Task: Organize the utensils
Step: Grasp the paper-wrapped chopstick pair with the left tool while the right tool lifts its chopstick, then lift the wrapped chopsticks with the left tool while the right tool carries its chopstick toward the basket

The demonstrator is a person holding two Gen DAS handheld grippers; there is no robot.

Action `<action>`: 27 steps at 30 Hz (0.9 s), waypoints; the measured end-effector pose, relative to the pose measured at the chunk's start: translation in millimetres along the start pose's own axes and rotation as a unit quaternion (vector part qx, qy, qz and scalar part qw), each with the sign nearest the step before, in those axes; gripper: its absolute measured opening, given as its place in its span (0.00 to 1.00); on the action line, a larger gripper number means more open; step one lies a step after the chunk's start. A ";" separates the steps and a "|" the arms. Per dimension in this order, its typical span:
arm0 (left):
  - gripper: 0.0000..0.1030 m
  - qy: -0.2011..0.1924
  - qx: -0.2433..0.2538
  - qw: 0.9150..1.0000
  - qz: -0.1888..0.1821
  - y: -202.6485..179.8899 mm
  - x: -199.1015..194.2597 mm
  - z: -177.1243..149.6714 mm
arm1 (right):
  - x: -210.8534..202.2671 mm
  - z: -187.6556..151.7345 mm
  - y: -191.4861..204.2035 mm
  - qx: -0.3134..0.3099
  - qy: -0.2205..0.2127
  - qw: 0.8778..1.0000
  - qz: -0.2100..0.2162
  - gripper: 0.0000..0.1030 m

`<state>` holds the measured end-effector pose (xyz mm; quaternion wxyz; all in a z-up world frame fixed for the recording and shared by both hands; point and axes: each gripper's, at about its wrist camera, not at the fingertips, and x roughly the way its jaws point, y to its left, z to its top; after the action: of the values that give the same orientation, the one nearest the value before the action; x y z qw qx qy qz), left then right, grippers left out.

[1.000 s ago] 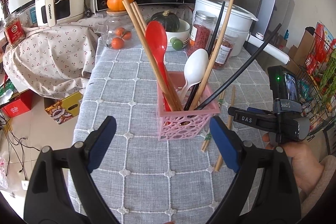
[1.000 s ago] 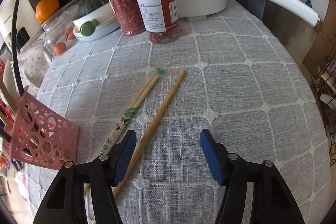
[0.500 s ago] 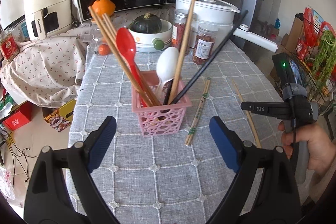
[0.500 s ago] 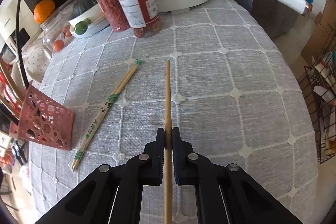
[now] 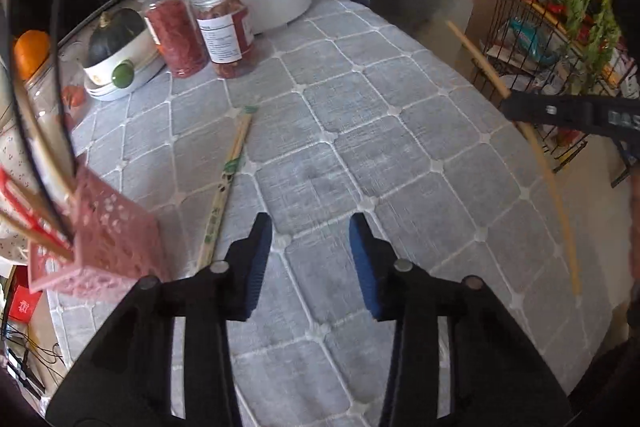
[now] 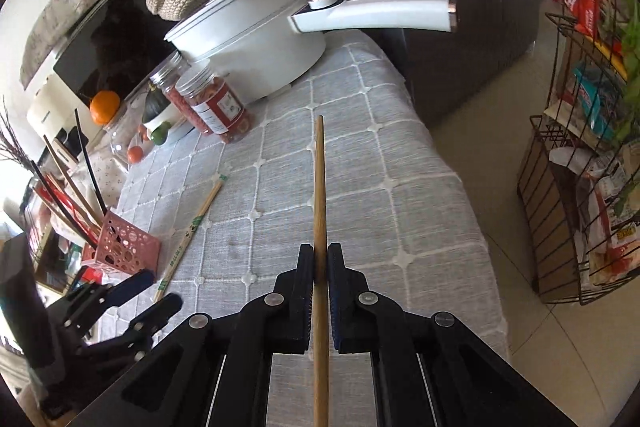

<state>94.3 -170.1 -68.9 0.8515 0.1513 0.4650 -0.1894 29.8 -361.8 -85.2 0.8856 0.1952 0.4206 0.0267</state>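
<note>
My right gripper (image 6: pixel 319 261) is shut on a plain wooden chopstick (image 6: pixel 319 187) and holds it above the grey checked tablecloth (image 6: pixel 360 163). The chopstick also shows in the left wrist view (image 5: pixel 480 67), held by the right gripper (image 5: pixel 510 105). My left gripper (image 5: pixel 310 247) is open and empty, low over the cloth. A paper-wrapped chopstick pair (image 5: pixel 226 183) lies on the cloth just left of it, also in the right wrist view (image 6: pixel 192 227). The pink utensil basket (image 5: pixel 100 239) with chopsticks and spoons stands at far left, also in the right wrist view (image 6: pixel 124 247).
A white pot (image 6: pixel 256 43) with a long handle (image 6: pixel 380 13) stands at the back. Two jars of dried red fruit (image 5: pixel 200 31), a bowl with a squash (image 5: pixel 116 63) and an orange (image 6: pixel 105 103) sit behind. A wire rack (image 6: pixel 580 187) stands right of the table edge.
My right gripper has lifted the wooden chopstick off the cloth. My left gripper has swung right, toward the wrapped chopsticks, and its jaws have narrowed; the basket now sits at its far left.
</note>
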 end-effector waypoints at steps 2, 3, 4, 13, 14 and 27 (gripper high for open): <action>0.33 0.013 0.004 1.000 0.019 0.8 19.7 17.5 | -3.2 0.7 -11.8 0.013 0.001 1.000 0.009 0.07; 0.33 0.016 0.002 0.999 0.028 2.9 27.9 26.0 | -4.4 1.2 -15.7 0.017 0.001 1.000 0.013 0.07; 0.33 0.019 -0.002 0.999 0.037 6.7 35.0 34.1 | -5.3 0.6 -17.9 0.020 0.001 1.000 0.016 0.07; 0.33 0.074 -0.027 0.994 0.082 34.6 80.3 67.7 | -9.1 3.9 -31.3 0.031 -0.003 0.999 0.036 0.07; 0.32 0.086 -0.033 0.993 0.077 36.5 84.2 66.5 | -8.8 4.2 -32.3 0.033 -0.002 0.999 0.039 0.07; 0.06 0.099 -0.076 0.991 0.047 41.9 79.9 53.6 | -19.1 3.3 -30.5 0.029 -0.011 0.998 0.046 0.07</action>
<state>192.7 -170.9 -105.4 0.8184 0.1261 0.5520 -0.0980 16.4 -395.1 -80.5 0.8820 0.2403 0.4019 0.0534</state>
